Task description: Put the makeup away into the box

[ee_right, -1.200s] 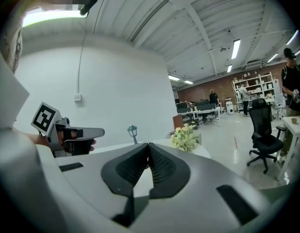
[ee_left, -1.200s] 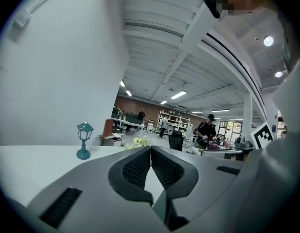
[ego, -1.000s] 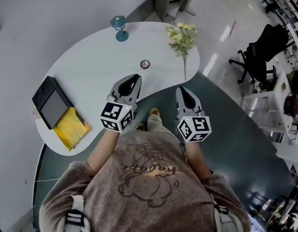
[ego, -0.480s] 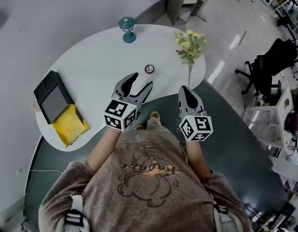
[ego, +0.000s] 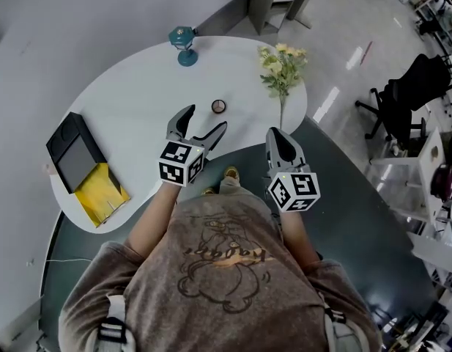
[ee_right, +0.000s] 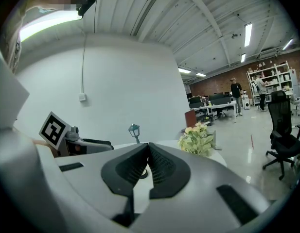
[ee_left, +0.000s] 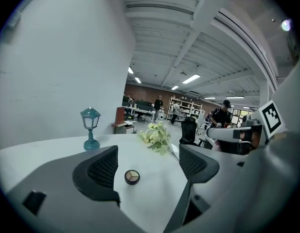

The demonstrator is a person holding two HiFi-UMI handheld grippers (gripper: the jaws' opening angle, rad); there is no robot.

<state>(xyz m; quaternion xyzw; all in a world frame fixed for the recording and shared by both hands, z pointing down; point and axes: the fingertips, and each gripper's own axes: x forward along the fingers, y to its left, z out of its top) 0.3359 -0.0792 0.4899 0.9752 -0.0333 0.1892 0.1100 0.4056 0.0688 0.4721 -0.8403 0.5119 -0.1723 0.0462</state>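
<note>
Black ribbed pads (ee_left: pixel 103 169) of the left gripper (ee_left: pixel 148 161) stand spread wide with nothing pinched. Through the gap shows the compact (ee_left: pixel 132 177), a small round case with three shades. It lies flat on the white table (ee_left: pixel 154 188), closer to the left-hand jaw and touched by neither. From the head view, the left gripper (ego: pixel 205 119) hangs over the table's (ego: pixel 130 101) near edge and the compact (ego: pixel 219 106) sits just beyond its tips. The right gripper (ee_right: pixel 148 152) has its jaws pressed together on nothing, and in the head view it (ego: pixel 273 138) hovers beside the table rim, over dark floor.

Farther out stand a teal lamp (ego: pixel 183 44) at the far edge and a spray of flowers (ego: pixel 282 68) to the right. The box (ego: pixel 75 156) sits at the table's left end, well apart from the compact.

By my reading, the task is at its very start: the compact is the only makeup in sight, it is not yet gripped, and the whole carry to the box remains.

The box is hard to read. A black part and a yellow part (ego: pixel 101 193) lie side by side, and I cannot tell which is lid and which is tray, nor whether anything is inside. The person's torso hides the floor below the grippers.
</note>
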